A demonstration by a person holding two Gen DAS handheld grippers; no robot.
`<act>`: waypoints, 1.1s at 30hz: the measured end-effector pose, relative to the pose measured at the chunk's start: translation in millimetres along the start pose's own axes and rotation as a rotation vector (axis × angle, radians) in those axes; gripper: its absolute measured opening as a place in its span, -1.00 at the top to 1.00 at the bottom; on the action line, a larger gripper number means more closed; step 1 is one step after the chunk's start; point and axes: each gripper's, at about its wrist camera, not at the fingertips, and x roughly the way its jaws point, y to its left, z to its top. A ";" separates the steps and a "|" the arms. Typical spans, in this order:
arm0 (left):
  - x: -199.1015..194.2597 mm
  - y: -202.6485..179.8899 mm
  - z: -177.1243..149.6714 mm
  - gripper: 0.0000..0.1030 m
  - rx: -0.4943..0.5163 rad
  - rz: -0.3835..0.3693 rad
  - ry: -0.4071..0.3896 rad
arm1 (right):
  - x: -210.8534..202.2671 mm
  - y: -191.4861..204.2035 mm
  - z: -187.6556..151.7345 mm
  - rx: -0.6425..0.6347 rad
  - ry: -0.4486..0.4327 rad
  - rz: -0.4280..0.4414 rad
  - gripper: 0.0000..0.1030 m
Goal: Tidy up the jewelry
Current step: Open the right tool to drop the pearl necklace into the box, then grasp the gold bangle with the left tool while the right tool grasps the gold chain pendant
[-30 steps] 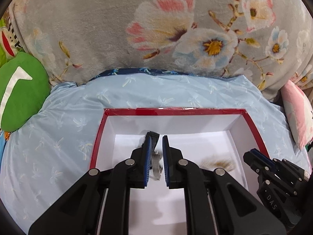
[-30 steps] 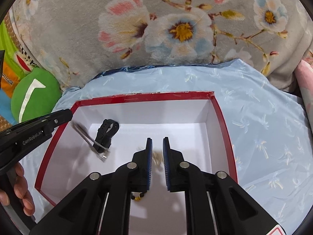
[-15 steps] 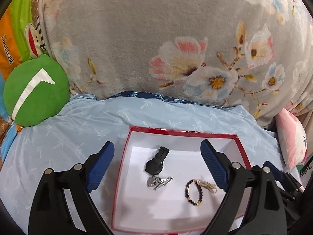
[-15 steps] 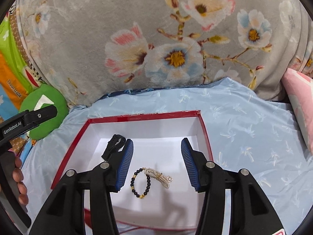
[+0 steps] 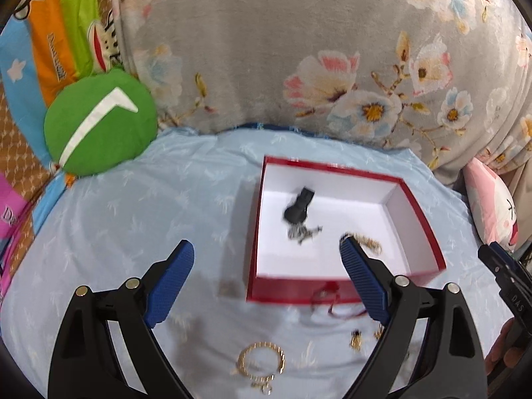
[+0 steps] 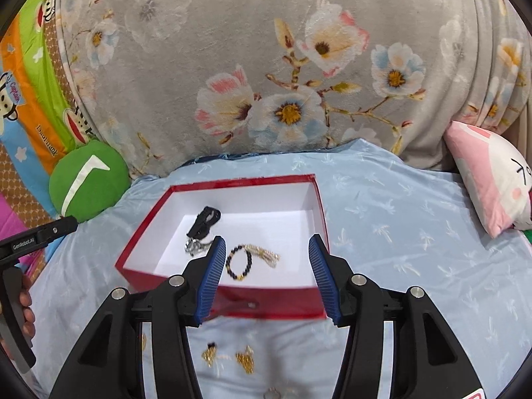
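Both grippers empty: left gripper (image 5: 266, 266) spread wide, right gripper (image 6: 264, 267) half open, jaws parted within the last second. Watch (image 6: 203, 222) and bead bracelet (image 6: 237, 264) lie in the red box (image 6: 229, 306). Gold chain (image 5: 261, 360) and earrings (image 6: 244, 360) remain on the sheet, likely next.

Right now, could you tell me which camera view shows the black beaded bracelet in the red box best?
The right wrist view: the black beaded bracelet lies sharp and unobstructed in the red box. In the left wrist view, that gripper's finger hides it.
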 end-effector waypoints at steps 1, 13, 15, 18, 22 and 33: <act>-0.7 2.3 -7.3 -0.70 -0.004 0.004 0.014 | -3.8 0.3 -5.4 -0.005 0.005 -0.004 0.00; 37.3 35.0 -95.2 -0.70 -0.104 0.052 0.233 | -11.5 -11.4 -90.9 0.024 0.178 -0.023 0.00; 45.9 38.5 -102.9 -0.70 -0.119 0.064 0.255 | -7.3 -11.8 -100.6 0.033 0.203 -0.022 0.01; 61.0 41.9 -112.7 -0.67 -0.137 0.079 0.286 | 1.2 -9.1 -112.6 0.033 0.233 -0.013 0.01; 77.0 44.1 -122.8 -0.48 -0.165 0.064 0.334 | 17.2 -2.2 -121.0 0.028 0.265 0.009 0.02; 87.8 33.4 -132.5 0.47 -0.134 0.030 0.380 | 66.3 14.4 -141.0 -0.004 0.378 0.046 0.34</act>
